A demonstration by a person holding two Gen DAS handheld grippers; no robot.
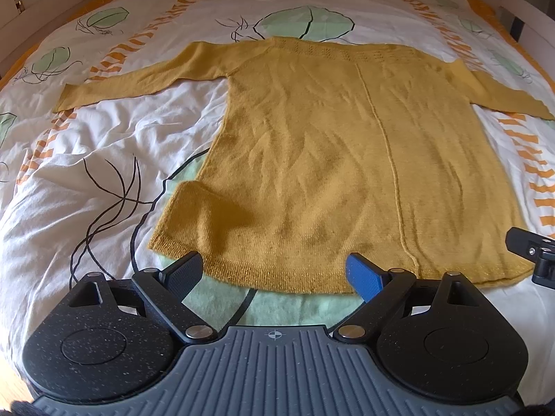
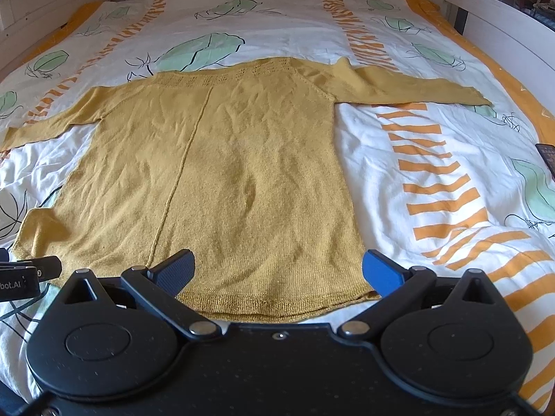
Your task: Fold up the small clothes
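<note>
A mustard-yellow knitted sweater lies spread flat on the bed, hem nearest me, both sleeves stretched out sideways. Its lower left corner is folded over a little. My left gripper hovers open over the left part of the hem, nothing between its fingers. The right wrist view shows the same sweater, with my right gripper open above the right part of the hem and gripping nothing. A piece of the right gripper shows at the left view's right edge, and the left gripper at the right view's left edge.
The sweater rests on a rumpled white duvet printed with green leaves and orange stripes. A white bed frame runs along the far end and right side. A dark flat object lies on the duvet at the right edge.
</note>
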